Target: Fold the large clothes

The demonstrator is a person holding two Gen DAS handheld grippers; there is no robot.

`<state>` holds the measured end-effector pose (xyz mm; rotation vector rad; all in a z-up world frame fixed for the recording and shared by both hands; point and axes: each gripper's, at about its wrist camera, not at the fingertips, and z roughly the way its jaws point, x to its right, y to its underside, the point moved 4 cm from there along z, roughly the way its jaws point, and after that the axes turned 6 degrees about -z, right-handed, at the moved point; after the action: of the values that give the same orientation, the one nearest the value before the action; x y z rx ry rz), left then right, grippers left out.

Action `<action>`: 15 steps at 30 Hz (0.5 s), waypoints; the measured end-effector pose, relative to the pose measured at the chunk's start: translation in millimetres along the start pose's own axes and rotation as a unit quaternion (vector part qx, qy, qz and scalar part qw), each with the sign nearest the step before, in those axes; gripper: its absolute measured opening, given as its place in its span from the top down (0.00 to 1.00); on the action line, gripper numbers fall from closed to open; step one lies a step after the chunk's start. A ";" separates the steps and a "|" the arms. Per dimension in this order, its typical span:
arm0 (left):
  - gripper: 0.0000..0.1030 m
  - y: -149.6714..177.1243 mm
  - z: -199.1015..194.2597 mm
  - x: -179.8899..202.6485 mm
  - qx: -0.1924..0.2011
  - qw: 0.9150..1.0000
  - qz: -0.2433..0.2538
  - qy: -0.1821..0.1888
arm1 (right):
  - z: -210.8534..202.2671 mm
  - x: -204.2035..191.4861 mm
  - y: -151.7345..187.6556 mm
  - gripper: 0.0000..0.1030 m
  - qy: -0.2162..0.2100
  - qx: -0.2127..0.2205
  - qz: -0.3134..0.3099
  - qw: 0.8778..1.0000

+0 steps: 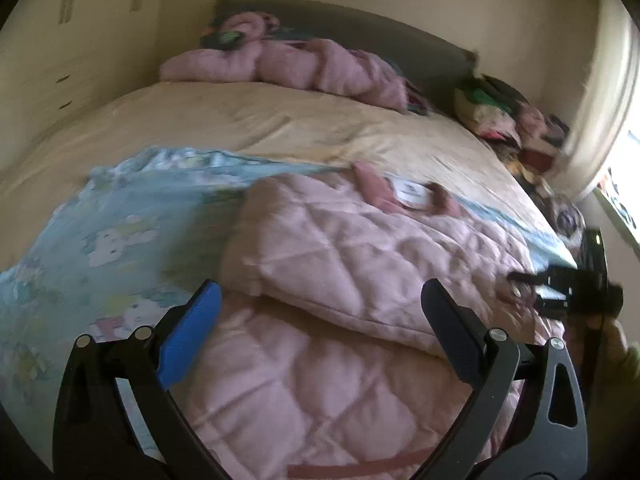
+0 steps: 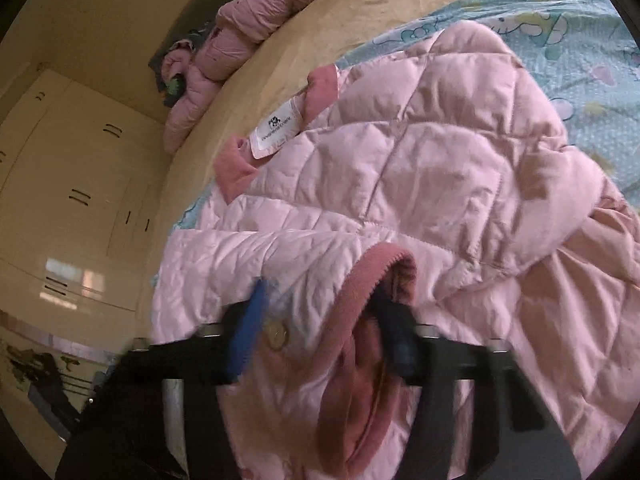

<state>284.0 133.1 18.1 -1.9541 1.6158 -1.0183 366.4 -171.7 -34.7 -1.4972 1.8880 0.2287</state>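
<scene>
Nearest in the right wrist view, the right tongs (image 2: pixel 320 320) pinch the pink quilted jacket (image 2: pixel 420 152) at its darker pink fleece-lined edge (image 2: pixel 376 268), with the blue finger on the outer quilted side and the dark finger inside the lining; a round snap button (image 2: pixel 277 337) sits just beside the blue finger. In the left wrist view, the left tongs (image 1: pixel 320 312) are spread wide above the jacket (image 1: pixel 340 264), gripping nothing, one finger faced in blue and the other black. The jacket lies on the bed with one part folded over another, its white label (image 2: pixel 278 130) showing at the collar between two darker pink flaps. Under it is a light blue sheet with cartoon prints (image 1: pixel 112 236), spread over the cream bed cover (image 1: pixel 240 120). The right tongs also show, blurred, at the jacket's right edge in the left view. Farther off, a bundle of pink clothing (image 1: pixel 288 66) rests against the dark headboard (image 1: pixel 360 28), and a heap of mixed clothes (image 1: pixel 508 120) lies at the far right corner. A cream wardrobe (image 2: pixel 68 184) stands beside the bed.
</scene>
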 end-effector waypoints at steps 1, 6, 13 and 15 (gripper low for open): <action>0.09 -3.6 -0.7 -10.0 0.002 1.000 -0.012 -0.003 | 2.2 -1.2 -0.4 0.82 -0.005 0.002 -0.006 1.000; 0.09 -11.7 -2.5 -42.5 0.009 0.998 -0.053 -0.017 | -18.9 -27.5 -17.9 0.94 -0.022 0.046 -0.075 0.996; 0.09 -31.6 9.0 -51.8 0.010 0.997 -0.069 -0.021 | -83.7 -109.6 -57.7 0.95 -0.009 0.136 -0.248 0.959; 0.09 -37.5 13.7 -48.0 0.010 0.997 -0.070 -0.016 | -93.0 -121.1 -69.1 0.95 0.000 0.148 -0.276 0.950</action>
<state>316.0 186.5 22.5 -2.0846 1.4636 -1.0463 400.4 -148.6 127.8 -1.7311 1.3539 -0.3002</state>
